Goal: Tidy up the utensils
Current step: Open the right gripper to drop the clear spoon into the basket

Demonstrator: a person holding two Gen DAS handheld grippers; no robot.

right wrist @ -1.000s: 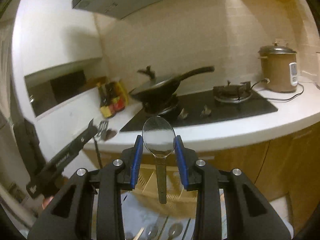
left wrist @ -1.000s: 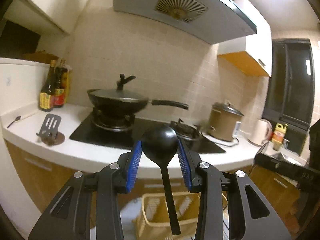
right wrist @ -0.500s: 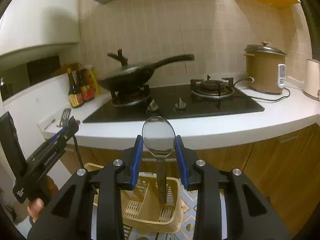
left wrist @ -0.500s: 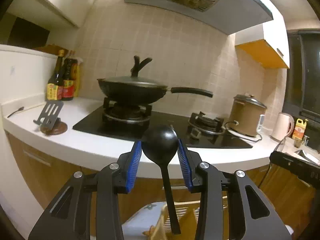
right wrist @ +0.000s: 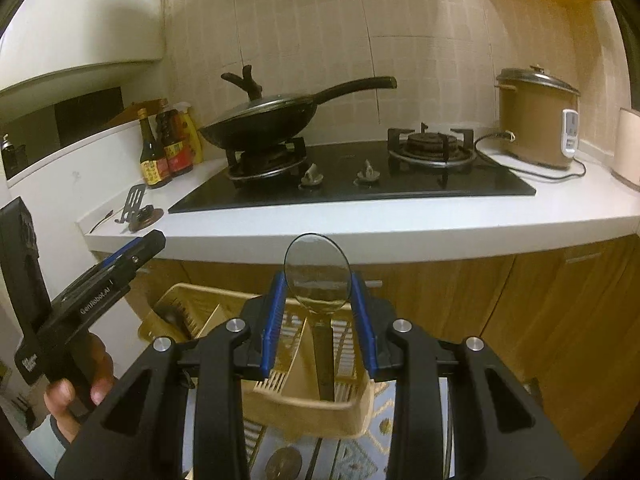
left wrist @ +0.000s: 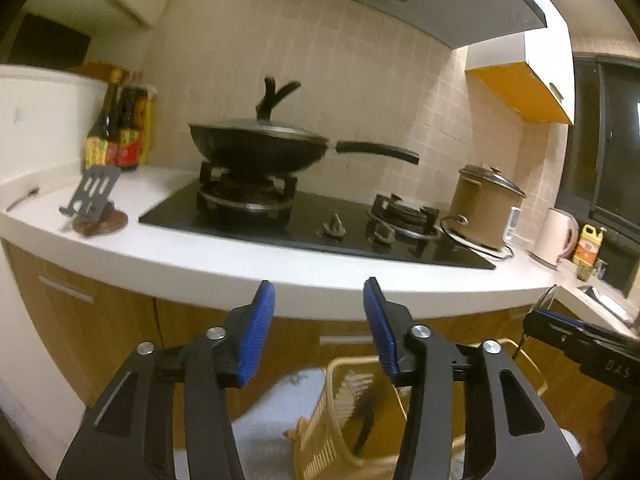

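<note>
Kitchen w/ a white counter (right wrist: 400, 236) along a tiled wall. On it sits a black stove top (right wrist: 360, 188) w/ a lidded black wok (right wrist: 260, 120) on the left burner, sauce bottles (right wrist: 166, 152) at the far left & a brown cooker pot (right wrist: 536, 120) at the right. Wood cupboard doors run under the counter.

Hard to see: in the left wrist view the yellow basket (left wrist: 340, 420) is low down & partly hidden behind the gripper's own arms. Something dark & blurry, the black ladle (left wrist: 366, 412), is inside it, only part of it shows & its shape is smeared. In the right wrist view the ladle's dark round end (right wrist: 170, 316) peeks out at the basket's left side. The spoon's handle is cut off by the basket rim. The floor mat under the basket is mostly covered.

Left gripper (left wrist: 318, 324) is held in front of the counter edge, above the basket, pointing a bit down. Its blue jaws are opening, w/ nothing between them. A hand (right wrist: 76, 384) grips its handle at the lower left of the right wrist view.

Right gripper (right wrist: 318, 320) tips down more, over the basket. Its jaws are closed on the bowl of a metal spoon (right wrist: 318, 276), handle hanging down into the basket.
</note>
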